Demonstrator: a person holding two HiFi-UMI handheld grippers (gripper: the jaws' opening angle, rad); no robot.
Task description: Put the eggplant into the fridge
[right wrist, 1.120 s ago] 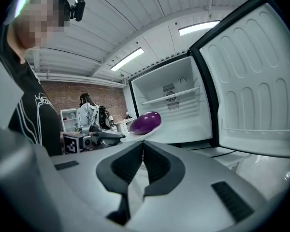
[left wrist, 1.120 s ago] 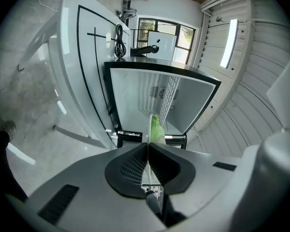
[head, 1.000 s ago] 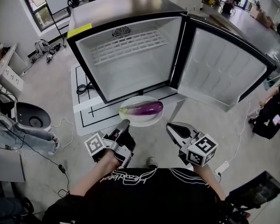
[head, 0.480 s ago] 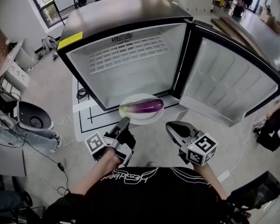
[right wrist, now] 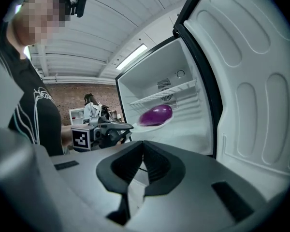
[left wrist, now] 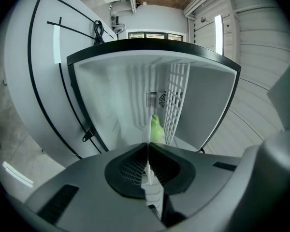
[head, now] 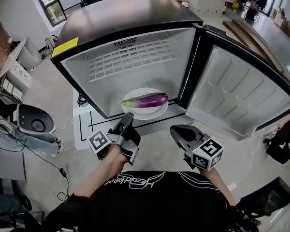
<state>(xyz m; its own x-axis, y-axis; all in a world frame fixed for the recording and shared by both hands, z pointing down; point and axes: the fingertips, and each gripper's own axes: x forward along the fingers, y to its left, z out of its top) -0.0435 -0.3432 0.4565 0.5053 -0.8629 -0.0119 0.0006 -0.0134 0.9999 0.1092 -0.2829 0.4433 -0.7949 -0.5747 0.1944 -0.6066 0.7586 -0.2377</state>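
In the head view, we see the small steel-topped fridge with a white interior (head: 135, 13) standing with its door (head: 241, 95) swung wide to its right side. The round white plate (head: 140, 93) hangs right at the lower front edge of the fridge's opening. On it lies the glossy purple eggplant with a pale green stem end (head: 147, 100), lengthwise across the fridge mouth. The left gripper (head: 128, 116) reaches up to the plate's near rim, while the right gripper (head: 176, 129) hovers just outside the fridge below the door hinge, touching nothing. In the left gripper view, its fingers are clenched on the plate's thin white rim (left wrist: 147, 129), seen edge-on. The eggplant's green tip (left wrist: 156, 129) peeks out beyond it, with the fridge's white wire shelf (left wrist: 176, 95) behind. In the right gripper view, that gripper's fingers are closed together on nothing. The eggplant (right wrist: 156, 115) shows past them on its plate, below the wire shelf and level with the fridge's front. We judge the task well along: the door is open and the load is lifted and at the threshold. What remains is carrying the plate inside, setting it on the fridge floor and letting go. The eggplant looks smooth, plump and slightly curved, resting loose, so we think a tilt could roll it.
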